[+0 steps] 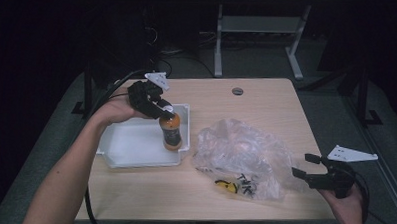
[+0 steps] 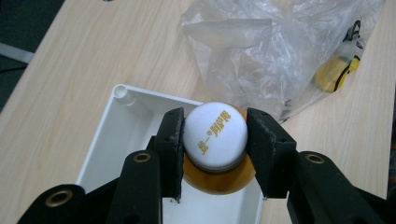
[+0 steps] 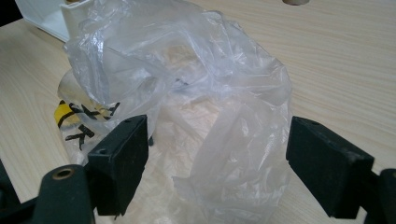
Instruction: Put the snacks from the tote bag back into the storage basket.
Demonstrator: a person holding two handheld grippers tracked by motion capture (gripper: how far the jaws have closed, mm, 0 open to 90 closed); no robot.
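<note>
Altogether: one bottle (image 1: 171,131), one tray (image 1: 135,150), one bag (image 1: 245,153).

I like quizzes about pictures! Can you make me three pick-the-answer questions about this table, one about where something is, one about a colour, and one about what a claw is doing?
1. Where is the bottle?
A. in the white tray
B. inside the plastic bag
C. on the floor

2. What colour is the bottle's cap?
A. red
B. white
C. green

3. What is the right claw doing?
A. squeezing the bottle
B. holding the tray
C. standing open by the bag

Answers:
1. A: the high view shows the bottle upright within the tray's walls.
2. B: the left gripper view looks down on a white cap with gold writing, held by the left claw.
3. C: in the right gripper view the jaws stand wide apart with only loose bag plastic between them.
</note>
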